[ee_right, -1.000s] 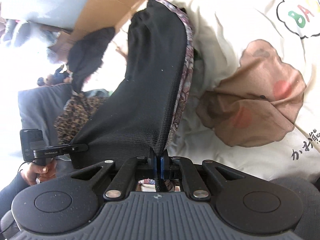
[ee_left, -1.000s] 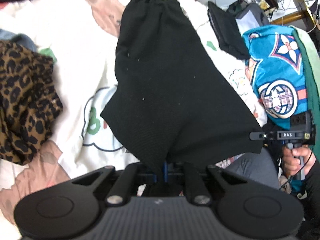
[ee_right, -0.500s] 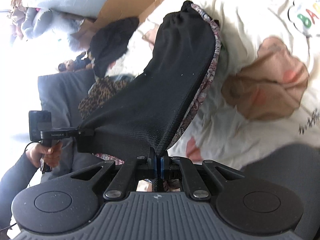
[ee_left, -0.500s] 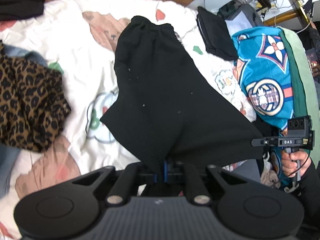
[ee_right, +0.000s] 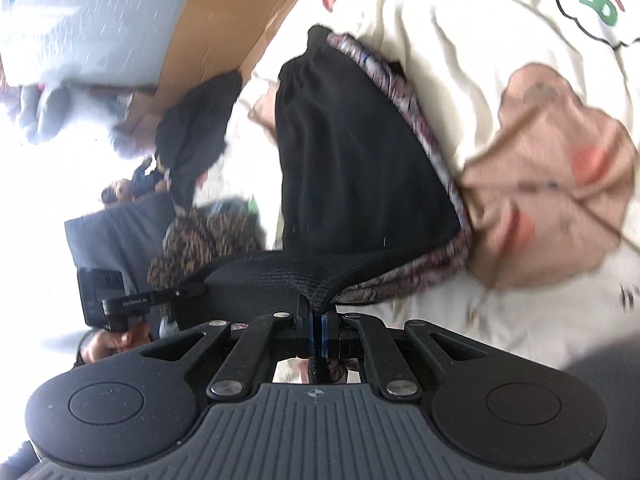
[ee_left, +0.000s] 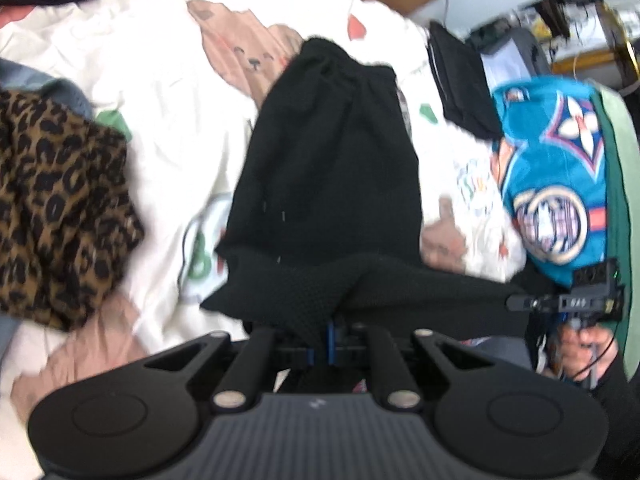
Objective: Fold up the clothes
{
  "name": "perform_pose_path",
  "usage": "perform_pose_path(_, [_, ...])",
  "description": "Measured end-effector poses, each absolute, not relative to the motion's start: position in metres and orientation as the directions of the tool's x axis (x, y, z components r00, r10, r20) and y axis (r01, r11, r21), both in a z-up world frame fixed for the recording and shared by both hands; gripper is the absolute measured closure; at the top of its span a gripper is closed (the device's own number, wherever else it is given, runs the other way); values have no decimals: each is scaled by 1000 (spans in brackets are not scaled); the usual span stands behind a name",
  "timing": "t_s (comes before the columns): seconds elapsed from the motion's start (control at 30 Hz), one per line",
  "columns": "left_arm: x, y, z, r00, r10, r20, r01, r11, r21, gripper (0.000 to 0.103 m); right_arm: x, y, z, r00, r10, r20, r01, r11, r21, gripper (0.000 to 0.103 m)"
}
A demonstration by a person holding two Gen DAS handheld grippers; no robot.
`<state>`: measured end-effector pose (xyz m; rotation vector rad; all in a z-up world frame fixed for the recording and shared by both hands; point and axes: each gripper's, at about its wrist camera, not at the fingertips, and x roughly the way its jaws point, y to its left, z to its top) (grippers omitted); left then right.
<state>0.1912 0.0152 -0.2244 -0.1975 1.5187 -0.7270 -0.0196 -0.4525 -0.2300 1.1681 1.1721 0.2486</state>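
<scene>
Black knit shorts stretched between two tools over the bed

Left tool [ee_left: 329, 330] and right tool [ee_right: 316, 320] are each clamped on a hem corner of the black knit shorts [ee_left: 332, 184]; the waistband rests mid-bed on the white cartoon-print bedsheet [ee_left: 160, 80].

The left claw [ee_left: 329, 334] is pinching the near hem of the black shorts [ee_left: 332, 184], which are lying ahead on the bed [ee_left: 168, 92]. The right claw [ee_left: 516, 303] is gripping the same hem off to the right. A leopard-print garment [ee_left: 56, 216] is lying to the left.
</scene>
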Motion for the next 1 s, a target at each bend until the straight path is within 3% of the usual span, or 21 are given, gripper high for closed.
perform_pose_path(0.33, [249, 1, -272, -59, -599, -799, 236, 769, -594, 96, 45, -478, -273, 506, 641, -577, 413, 408, 814, 101])
perform_pose_path(0.7, [296, -4, -328, 30, -665, -746, 149, 741, -654, 96, 80, -497, -337, 695, 610, -380, 324, 206, 923, 100])
perform_pose_path(0.9, [305, -11, -349, 29, -702, -712, 117, 710, -695, 95, 87, -506, -355, 728, 572, -377, 341, 174, 924, 100])
perform_pose_path(0.97, [309, -15, -351, 26, -701, -713, 125, 710, -693, 92, 91, -504, -359, 724, 571, -386, 346, 184, 920, 96])
perform_pose_path(1.0, [311, -16, -352, 23, -701, -712, 124, 709, -694, 85, 91, -503, -361, 719, 570, -398, 357, 189, 915, 96])
